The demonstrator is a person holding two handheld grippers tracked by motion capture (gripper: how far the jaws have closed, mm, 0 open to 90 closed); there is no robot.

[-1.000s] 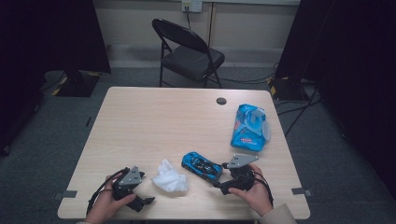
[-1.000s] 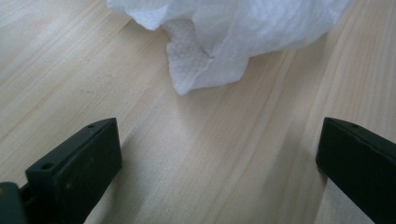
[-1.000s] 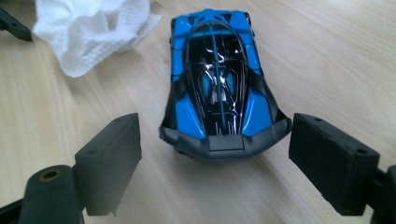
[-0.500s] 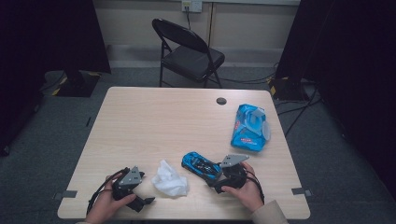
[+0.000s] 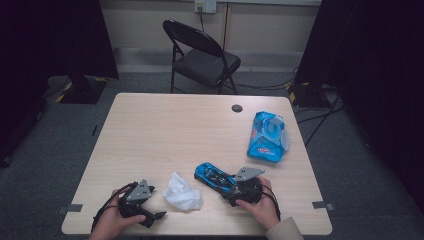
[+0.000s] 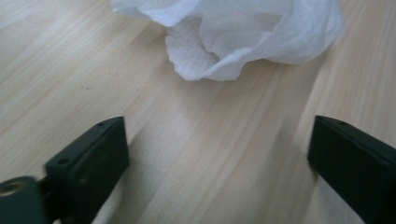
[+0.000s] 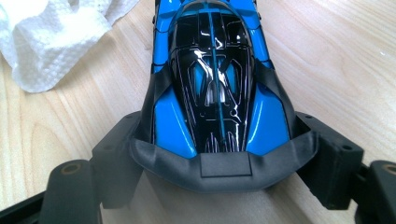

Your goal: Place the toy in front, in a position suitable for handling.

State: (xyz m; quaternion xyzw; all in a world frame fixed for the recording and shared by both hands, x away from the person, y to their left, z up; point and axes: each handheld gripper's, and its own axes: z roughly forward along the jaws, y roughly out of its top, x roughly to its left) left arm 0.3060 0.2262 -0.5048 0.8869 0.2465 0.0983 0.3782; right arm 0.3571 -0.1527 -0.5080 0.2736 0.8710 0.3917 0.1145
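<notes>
Right fingers astride blue toy car tail near counter front edge, seemingly gripping. Left fingers spread, empty; crumpled tissue not yet taken. Wiping ahead.

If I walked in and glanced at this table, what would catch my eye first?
Probably the shiny blue and black toy car near the table's front edge, its rear end sitting between the jaws of the right gripper. Just left of it lies a crumpled white tissue, with the left gripper open and pointed at it. Farther back on the right is a blue wipes pack.
</notes>
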